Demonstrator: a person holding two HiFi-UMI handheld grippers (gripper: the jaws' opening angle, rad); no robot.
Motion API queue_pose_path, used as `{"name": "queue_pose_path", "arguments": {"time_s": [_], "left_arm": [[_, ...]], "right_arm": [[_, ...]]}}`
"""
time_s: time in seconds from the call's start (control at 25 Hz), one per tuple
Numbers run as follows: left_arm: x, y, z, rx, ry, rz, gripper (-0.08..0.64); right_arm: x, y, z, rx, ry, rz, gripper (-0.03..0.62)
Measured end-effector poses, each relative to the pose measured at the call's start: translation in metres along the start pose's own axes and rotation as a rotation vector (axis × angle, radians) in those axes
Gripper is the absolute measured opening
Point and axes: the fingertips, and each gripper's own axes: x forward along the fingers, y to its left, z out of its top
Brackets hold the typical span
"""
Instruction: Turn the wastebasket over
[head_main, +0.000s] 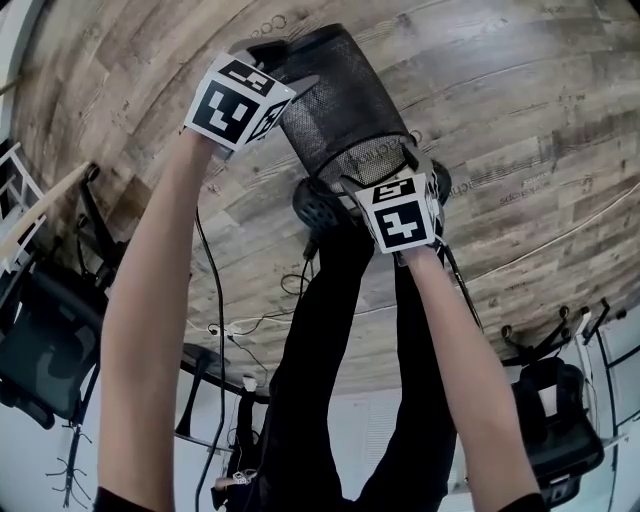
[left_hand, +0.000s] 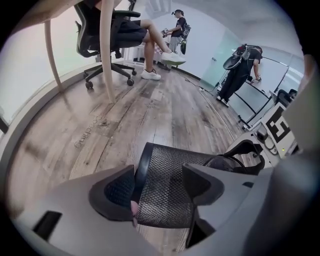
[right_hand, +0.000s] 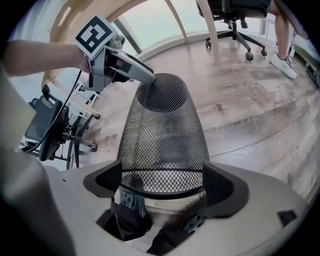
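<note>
Dark-padded fingers (right_hand: 227, 187), tapered wire-mesh wastebasket (right_hand: 162, 130)

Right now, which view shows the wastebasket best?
Right gripper view: the wastebasket shows full length, end to end. The left gripper view shows only its rim end; the head view shows it small, both ends partly covered.
</note>
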Motion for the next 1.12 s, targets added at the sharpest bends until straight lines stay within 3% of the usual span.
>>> {"name": "queue_pose_path", "arguments": {"time_s": [0.16,0.52,0.72,0.92,1.12], "left_arm": [[-0.016,-0.011,-0.001,0.005,-0.025,0.030,0.271],[-0.051,-0.063,0.008,0.092,-0.040,0.067,0.158],[-0.063,-0.094,0.008,0.152,0.030,0.082,0.141],[-0.075,-0.132,0.011,0.057,0.004,-0.021,0.095],[-0.083,-0.160,0.005,0.088,-0.003,-0.047,0.095]], "right_arm": [[-0.002,0.001,-0.013,-0.034,-0.018,-0.008,0.472],[-0.006,-0.002,-0.057,-0.076,0.004,0.008,0.474],[-0.005,-0.004,-0.079,-0.104,0.006,0.017,0.474],[-0.003,-0.011,-0.105,-0.150,0.005,0.030,0.475],[0.003,-0.015,-0.121,-0.198,-0.009,0.031,0.476]]}}
